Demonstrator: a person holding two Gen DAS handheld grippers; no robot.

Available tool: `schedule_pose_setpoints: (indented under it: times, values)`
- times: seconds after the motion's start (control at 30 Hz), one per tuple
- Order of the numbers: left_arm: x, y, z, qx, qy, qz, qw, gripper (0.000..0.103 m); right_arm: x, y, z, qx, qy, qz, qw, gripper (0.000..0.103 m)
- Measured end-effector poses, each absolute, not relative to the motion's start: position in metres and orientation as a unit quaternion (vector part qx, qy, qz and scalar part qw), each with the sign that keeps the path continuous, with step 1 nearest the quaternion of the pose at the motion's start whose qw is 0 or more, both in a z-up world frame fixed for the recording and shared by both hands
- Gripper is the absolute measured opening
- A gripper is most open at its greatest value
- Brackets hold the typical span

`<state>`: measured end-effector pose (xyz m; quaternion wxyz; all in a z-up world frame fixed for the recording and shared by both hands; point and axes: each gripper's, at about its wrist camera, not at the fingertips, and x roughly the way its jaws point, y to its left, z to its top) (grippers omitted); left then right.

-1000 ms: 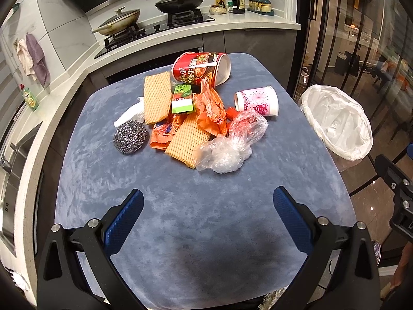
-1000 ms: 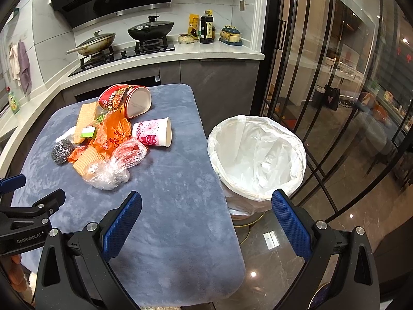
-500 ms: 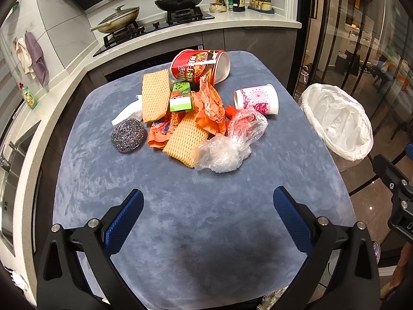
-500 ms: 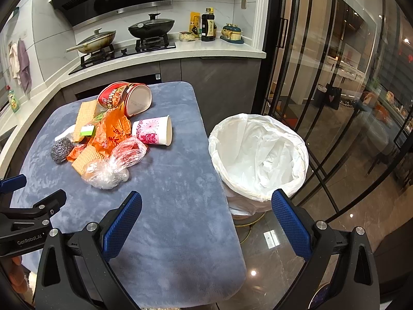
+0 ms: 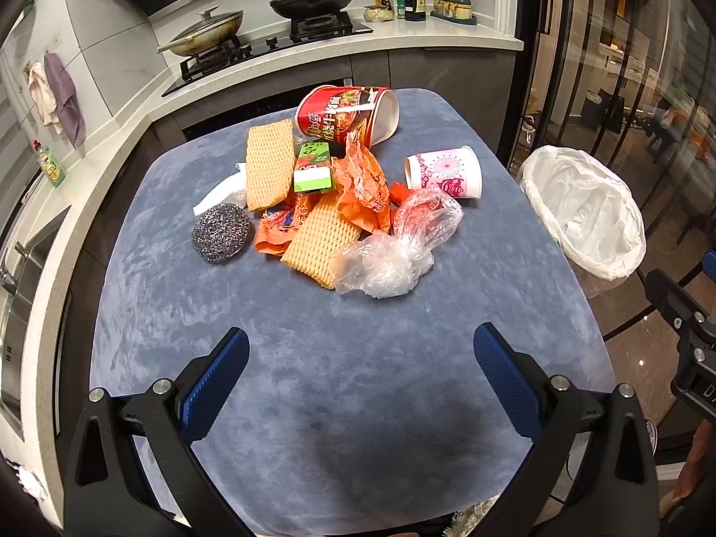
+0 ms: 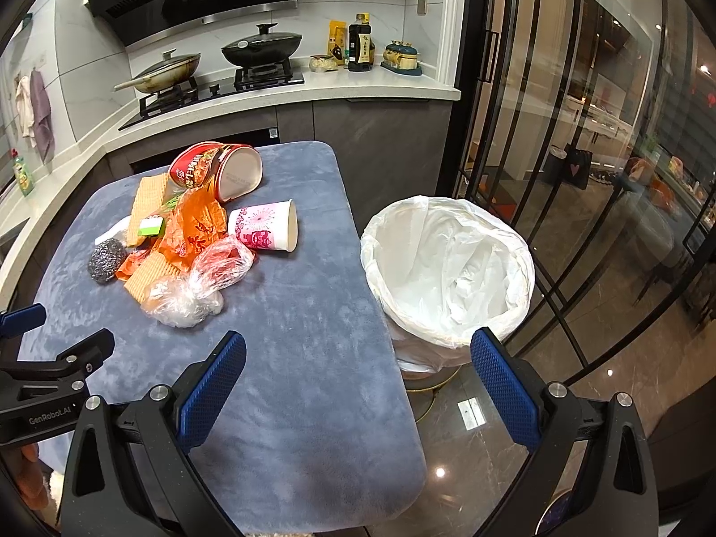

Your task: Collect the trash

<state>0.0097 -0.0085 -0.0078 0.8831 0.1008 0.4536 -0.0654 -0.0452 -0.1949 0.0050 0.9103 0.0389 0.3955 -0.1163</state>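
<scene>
A heap of trash lies on the blue-grey table (image 5: 340, 385): a tipped red noodle tub (image 5: 347, 114), a pink paper cup (image 5: 443, 172) on its side, a crumpled clear plastic bag (image 5: 394, 246), orange wrappers (image 5: 362, 183), two tan foam nets (image 5: 268, 163), a green box (image 5: 313, 168) and a steel scourer (image 5: 221, 232). The white-lined bin (image 6: 447, 273) stands off the table's right edge. My left gripper (image 5: 360, 373) hangs open over the near table, short of the pile. My right gripper (image 6: 358, 385) is open too, above the table's right edge beside the bin.
A kitchen counter (image 6: 286, 94) with a hob, two lidded pans and bottles runs behind the table. Glass doors (image 6: 581, 134) stand to the right past the bin. A sink (image 5: 18, 277) sits left of the table. The left gripper's body (image 6: 49, 380) shows at the right wrist view's left edge.
Both views have shifted slightly; the pile sits a touch nearer the left gripper. Nothing was taken hold of and both grippers stay open.
</scene>
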Motion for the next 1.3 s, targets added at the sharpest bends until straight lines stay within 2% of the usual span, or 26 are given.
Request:
schedule_pose_setpoints:
  times: [1.3]
  values:
    - [0.0122,-0.0039,-0.0112,0.091,0.455,-0.071,0.883,0.096,-0.0439,-0.1908,-0.0028,0.044,0.399,-0.115,0.908,0.096]
